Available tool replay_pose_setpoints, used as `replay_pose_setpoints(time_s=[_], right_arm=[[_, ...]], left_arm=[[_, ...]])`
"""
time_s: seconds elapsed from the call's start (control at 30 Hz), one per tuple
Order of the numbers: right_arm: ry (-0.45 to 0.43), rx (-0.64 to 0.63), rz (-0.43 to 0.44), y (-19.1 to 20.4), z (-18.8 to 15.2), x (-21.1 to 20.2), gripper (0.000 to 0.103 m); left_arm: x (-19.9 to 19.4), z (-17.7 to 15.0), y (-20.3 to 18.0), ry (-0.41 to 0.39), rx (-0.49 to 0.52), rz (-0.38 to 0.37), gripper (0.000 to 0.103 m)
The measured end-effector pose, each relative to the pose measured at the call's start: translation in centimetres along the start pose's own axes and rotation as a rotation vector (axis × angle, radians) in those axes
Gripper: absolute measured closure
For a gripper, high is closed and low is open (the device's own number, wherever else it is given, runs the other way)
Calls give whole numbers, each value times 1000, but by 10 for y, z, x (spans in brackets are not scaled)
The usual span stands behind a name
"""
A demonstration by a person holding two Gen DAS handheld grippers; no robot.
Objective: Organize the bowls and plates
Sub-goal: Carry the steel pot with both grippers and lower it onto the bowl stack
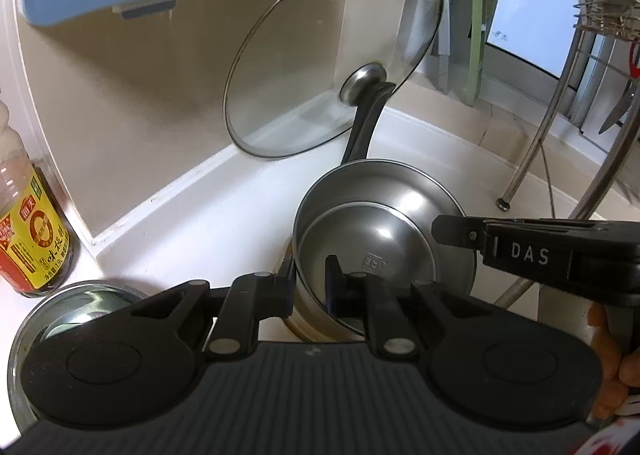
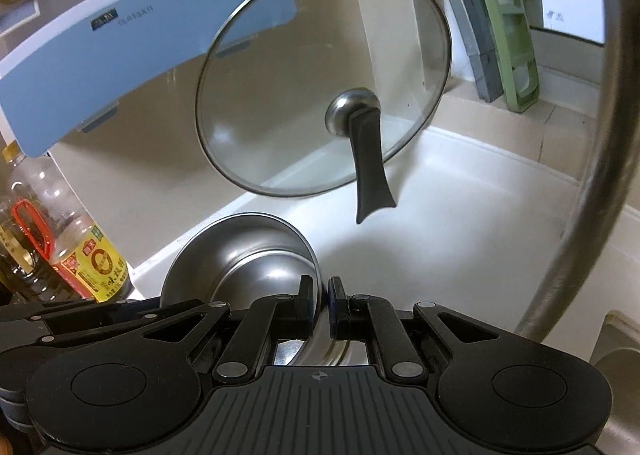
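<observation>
- Viewing from the left wrist, the left gripper [image 1: 310,281] is seen clamped across the rim of a shiny stainless-steel bowl [image 1: 384,239] held tilted above the white countertop [image 1: 208,223]; a second steel piece appears nested inside it.
- From the right wrist, the right gripper [image 2: 320,305] is seen pinching the same bowl's [image 2: 240,255] right edge, a glass pan lid [image 2: 320,79] leaning farther off.
- A carrying step is judged underway; a level, coordinated set-down is called for next.

Left gripper [image 1: 310,279] fingers clamped; right gripper [image 2: 320,305] fingers clamped.
</observation>
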State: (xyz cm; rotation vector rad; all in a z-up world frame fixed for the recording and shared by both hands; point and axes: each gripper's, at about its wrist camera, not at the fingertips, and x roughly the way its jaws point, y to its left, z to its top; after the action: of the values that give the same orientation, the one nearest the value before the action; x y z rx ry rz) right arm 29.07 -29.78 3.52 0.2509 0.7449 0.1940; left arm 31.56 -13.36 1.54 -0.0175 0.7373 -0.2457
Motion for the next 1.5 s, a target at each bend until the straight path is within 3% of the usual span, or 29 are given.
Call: replay_pose_setpoints(time_s=[0.57,1.27,1.37,1.43,1.5], right_arm=[[53,20,-5,-7,-2,27,96],[54,-11,-7,-5,-12,25,93],[51,-22,0,-4,-14,23,85],[48,-25,5,-3,-16,20,68],[44,-23,13,-3,-17,17,64]], left_arm=[[19,-1,4,54,-9,1,90],[11,1,6,40,-27,-12,85],[5,0,6,34,-28,-17,84],[2,0,7,32,-31,-20,84],[-2,-1,8,32,-34,-23,84]])
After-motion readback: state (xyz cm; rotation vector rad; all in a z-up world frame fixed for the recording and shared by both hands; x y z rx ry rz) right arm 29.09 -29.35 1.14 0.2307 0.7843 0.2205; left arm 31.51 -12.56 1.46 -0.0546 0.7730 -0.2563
